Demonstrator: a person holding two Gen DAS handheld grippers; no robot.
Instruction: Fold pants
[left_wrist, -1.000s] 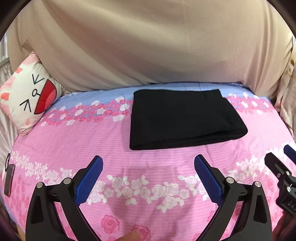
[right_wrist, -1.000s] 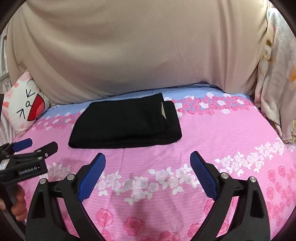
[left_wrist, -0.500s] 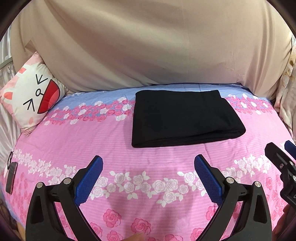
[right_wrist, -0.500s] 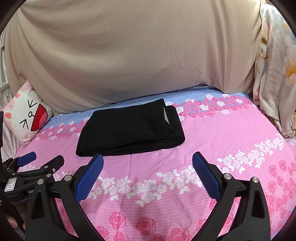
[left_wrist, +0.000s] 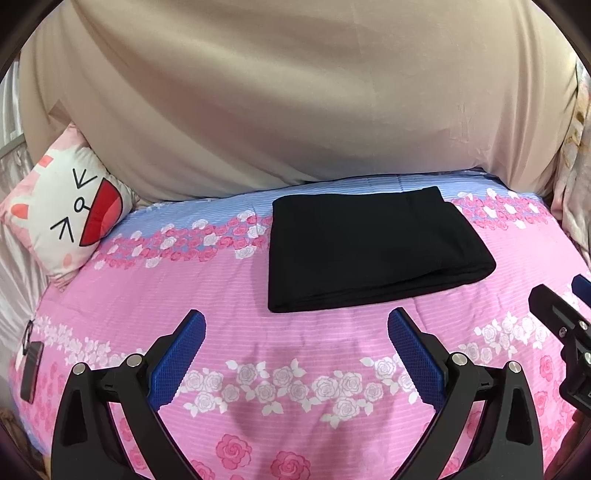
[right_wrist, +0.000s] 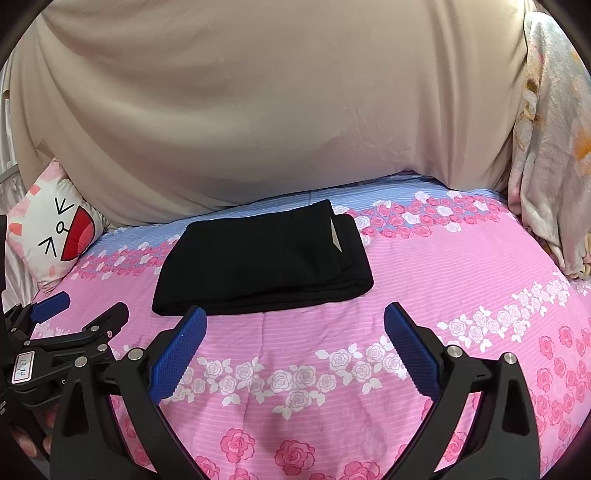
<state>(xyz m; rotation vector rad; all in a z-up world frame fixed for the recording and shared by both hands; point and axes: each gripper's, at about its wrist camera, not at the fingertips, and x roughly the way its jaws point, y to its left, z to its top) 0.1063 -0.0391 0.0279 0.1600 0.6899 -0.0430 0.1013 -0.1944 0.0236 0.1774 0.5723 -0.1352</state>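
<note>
Pink rose-print bedspread (left_wrist: 184, 280) fills both views, backed by a beige sheet (left_wrist: 295, 110). Black pants (left_wrist: 369, 254) lie folded flat toward its far side (a pale tag shows at one edge). Left gripper (left_wrist: 295, 354) and right gripper (right_wrist: 295, 350) hover side by side near the pants, blue fingers spread wide, holding nothing.

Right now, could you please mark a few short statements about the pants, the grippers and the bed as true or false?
1. The black pants lie folded flat on the pink bedspread. True.
2. The left gripper is clamped on the pants. False: it is open, short of them.
3. The right gripper is open and empty. True.
4. The cartoon-face pillow lies on the pants. False: it sits apart, at the bed's left edge.
</note>
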